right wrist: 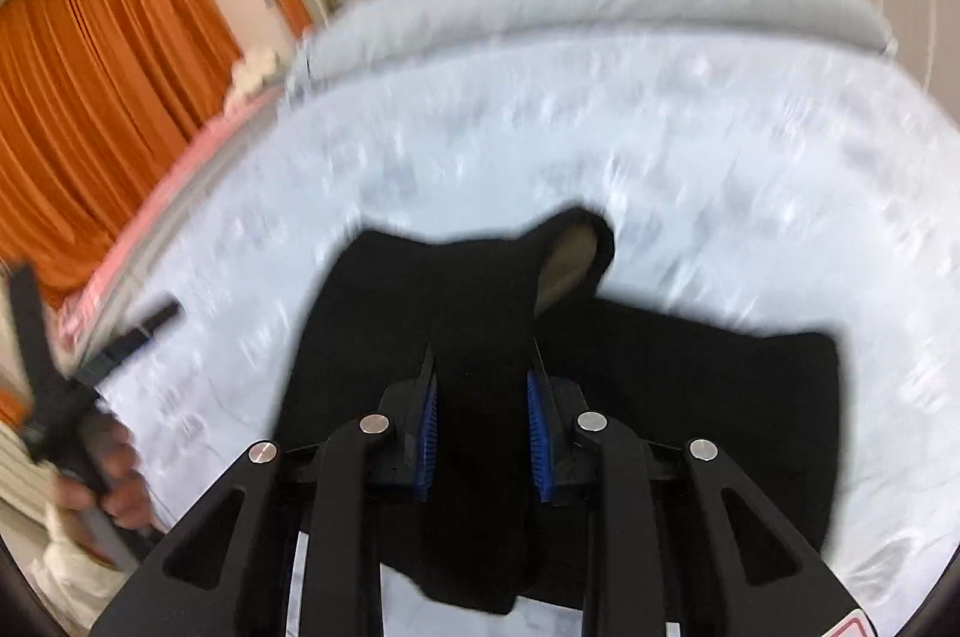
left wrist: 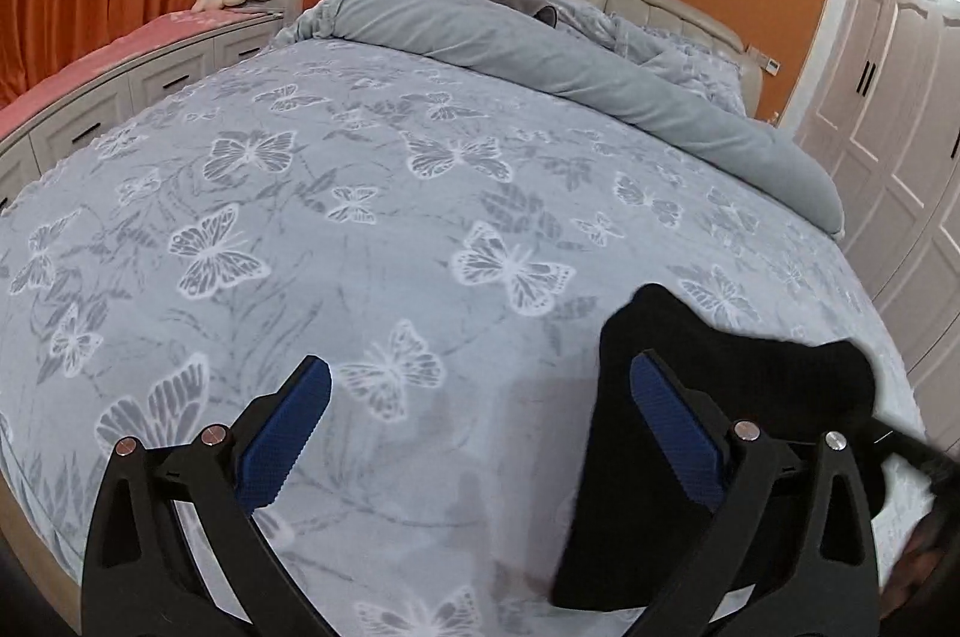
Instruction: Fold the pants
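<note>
right gripper pinching black pants fold; left gripper wide, pants beside right finger

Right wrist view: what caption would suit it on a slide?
Right gripper pinching a bunched fold of black pants above a butterfly-print bedspread, background blurred.

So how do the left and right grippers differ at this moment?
The left gripper stands wide open with only bedspread between its fingers; the right gripper is closed on a fold of the black pants. The left wrist view is sharp, the right blurred. Both have blue pads and point down at the bed.
</note>
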`<state>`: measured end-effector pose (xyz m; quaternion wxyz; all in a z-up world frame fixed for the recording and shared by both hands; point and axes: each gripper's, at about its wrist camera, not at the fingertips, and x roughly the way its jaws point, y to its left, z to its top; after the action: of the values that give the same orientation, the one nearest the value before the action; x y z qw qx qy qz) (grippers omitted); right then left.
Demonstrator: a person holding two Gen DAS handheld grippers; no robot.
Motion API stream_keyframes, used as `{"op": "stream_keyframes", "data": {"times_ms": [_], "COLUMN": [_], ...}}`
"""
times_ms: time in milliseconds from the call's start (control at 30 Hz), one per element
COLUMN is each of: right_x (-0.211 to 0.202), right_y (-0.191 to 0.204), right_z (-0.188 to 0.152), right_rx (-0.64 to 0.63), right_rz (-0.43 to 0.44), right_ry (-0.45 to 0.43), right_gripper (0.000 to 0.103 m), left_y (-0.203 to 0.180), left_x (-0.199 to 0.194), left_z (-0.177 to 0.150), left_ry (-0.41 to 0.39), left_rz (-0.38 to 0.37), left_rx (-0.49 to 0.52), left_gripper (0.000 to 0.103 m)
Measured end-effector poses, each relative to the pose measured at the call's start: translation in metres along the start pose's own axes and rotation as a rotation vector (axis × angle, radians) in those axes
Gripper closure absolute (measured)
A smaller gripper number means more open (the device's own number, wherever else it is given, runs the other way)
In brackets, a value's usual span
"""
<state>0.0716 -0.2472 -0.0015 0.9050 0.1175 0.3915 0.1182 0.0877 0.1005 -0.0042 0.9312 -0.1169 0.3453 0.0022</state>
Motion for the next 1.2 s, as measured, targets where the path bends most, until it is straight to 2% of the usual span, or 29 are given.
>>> {"op": "stream_keyframes", "data": {"times_ms": [100, 167, 233, 267, 333, 367, 400, 467, 500, 533, 567, 667, 733, 833, 900, 1067, 1133, 1200], "right_x": [-0.034, -0.037, -0.028, -0.014, 0.012, 0.021, 0.023, 0.009, 0.000, -0.010, -0.017, -0.011, -0.009, -0.019, -0.019, 0.019, 0.033, 0.030], "right_y": [-0.034, -0.064, -0.098, -0.112, -0.125, -0.127, -0.127, -0.128, -0.128, -0.129, -0.129, -0.129, -0.126, -0.109, -0.100, -0.097, -0.088, -0.077], "right_z": [0.008, 0.003, -0.009, -0.018, -0.034, -0.040, -0.042, -0.038, -0.037, -0.039, -0.040, -0.051, -0.058, -0.074, -0.082, -0.091, -0.092, -0.088], "right_rx": [0.027, 0.057, 0.115, 0.127, 0.108, 0.109, 0.112, 0.139, 0.159, 0.179, 0.194, 0.210, 0.184, 0.091, 0.072, 0.140, 0.108, 0.058], "right_rz": [-0.089, -0.158, -0.199, -0.216, -0.225, -0.227, -0.214, -0.176, -0.145, -0.109, -0.071, 0.061, 0.118, 0.096, 0.133, 0.157, 0.136, 0.101], "right_ry": [-0.057, -0.020, 0.050, 0.117, 0.226, 0.255, 0.259, 0.238, 0.216, 0.193, 0.187, 0.260, 0.307, 0.323, 0.327, 0.361, 0.384, 0.366], "right_gripper": [0.080, 0.080, 0.080, 0.080, 0.078, 0.076, 0.074, 0.057, 0.040, 0.030, 0.028, 0.029, 0.031, 0.031, 0.034, 0.070, 0.086, 0.094], "left_y": [-0.012, -0.022, -0.034, -0.040, -0.054, -0.060, -0.068, -0.079, -0.084, -0.087, -0.091, -0.096, -0.096, -0.093, -0.091, -0.096, -0.099, -0.101], "left_x": [-0.001, 0.008, 0.015, 0.018, 0.026, 0.028, 0.030, 0.033, 0.034, 0.034, 0.035, 0.041, 0.047, 0.052, 0.052, 0.049, 0.049, 0.051], "left_z": [-0.004, -0.008, -0.014, -0.016, -0.022, -0.024, -0.027, -0.030, -0.031, -0.032, -0.033, -0.038, -0.041, -0.041, -0.040, -0.041, -0.044, -0.046], "left_ry": [-0.004, 0.013, 0.038, 0.050, 0.081, 0.088, 0.093, 0.090, 0.086, 0.084, 0.083, 0.104, 0.147, 0.190, 0.185, 0.175, 0.176, 0.183], "left_rz": [-0.009, -0.017, -0.029, -0.039, -0.065, -0.075, -0.079, -0.083, -0.082, -0.081, -0.083, -0.092, -0.109, -0.137, -0.136, -0.149, -0.145, -0.140], "left_rx": [0.031, 0.055, 0.076, 0.084, 0.102, 0.109, 0.120, 0.144, 0.158, 0.167, 0.178, 0.210, 0.213, 0.184, 0.170, 0.175, 0.192, 0.202], "left_gripper": [0.005, 0.005, 0.005, 0.005, 0.005, 0.005, 0.005, 0.005, 0.005, 0.005, 0.005, 0.005, 0.005, 0.005, 0.005, 0.005, 0.005, 0.005]}}
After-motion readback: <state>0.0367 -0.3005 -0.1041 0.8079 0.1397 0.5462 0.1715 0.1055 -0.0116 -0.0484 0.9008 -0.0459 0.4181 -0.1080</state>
